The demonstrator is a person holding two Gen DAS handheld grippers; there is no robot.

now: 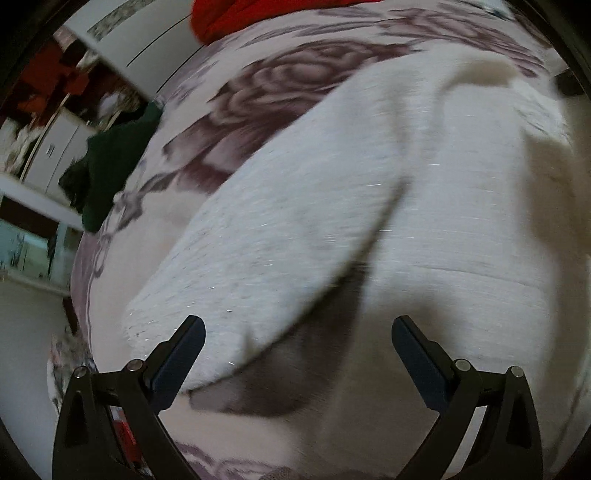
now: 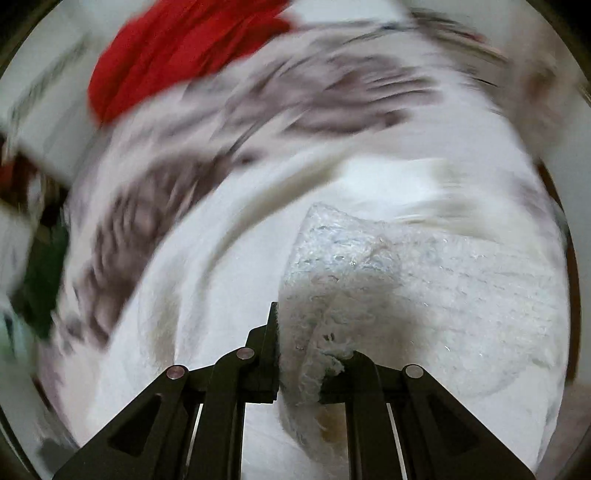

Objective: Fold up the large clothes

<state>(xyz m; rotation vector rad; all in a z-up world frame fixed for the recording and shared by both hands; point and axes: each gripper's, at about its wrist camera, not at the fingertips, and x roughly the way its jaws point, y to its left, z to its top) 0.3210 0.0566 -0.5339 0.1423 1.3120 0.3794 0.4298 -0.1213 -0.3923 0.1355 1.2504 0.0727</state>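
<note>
Floral bedspread (image 1: 229, 110) covers the bed. White knit garment (image 1: 280, 229) lies across its middle, one sleeve laid over the body. Red cloth (image 1: 236, 14) sits at the bedspread's far edge, dark green cloth (image 1: 107, 162) at its left edge. Left gripper (image 1: 298, 332) hangs above the garment, jaws apart, empty. Right gripper (image 2: 314, 354) is clamped on the garment's fringed edge.

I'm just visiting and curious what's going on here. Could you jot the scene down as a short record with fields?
surface: bed with a flowered cover
main item: white knit garment spread on the cover
left gripper: jaws wide apart above the garment, holding nothing
right gripper: jaws shut on a bunched edge of the garment
other clothes: red garment at the far side, dark green garment at the bed's edge
image quality: right view blurred
</note>
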